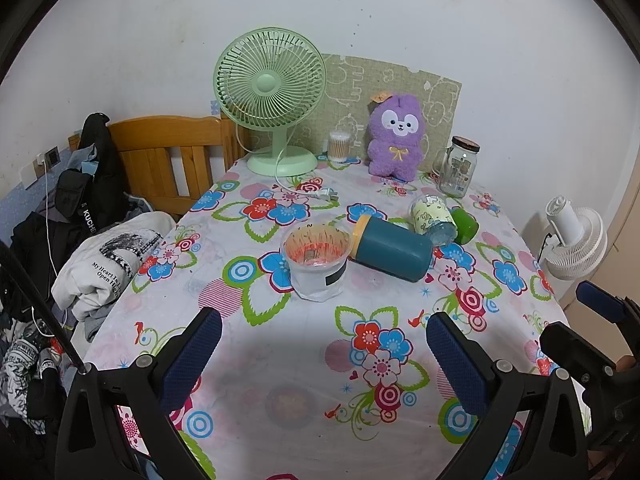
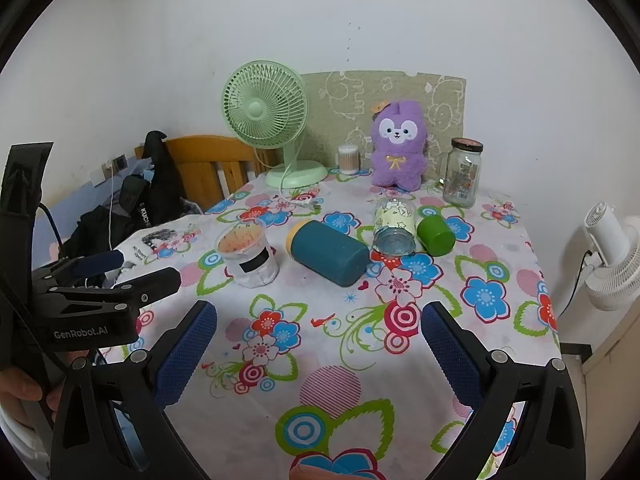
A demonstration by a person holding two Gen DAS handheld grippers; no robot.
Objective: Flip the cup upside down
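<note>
A clear plastic cup with orange print and a white label stands upright, mouth up, on the flowered tablecloth; it also shows in the right wrist view. My left gripper is open and empty, well short of the cup. My right gripper is open and empty, further back and right of the cup. The left gripper shows at the left of the right wrist view.
A teal bottle lies on its side next to the cup, with a patterned glass and a green cup lying behind it. A green fan, purple plush and glass jar stand at the back. Clothes lie at the left.
</note>
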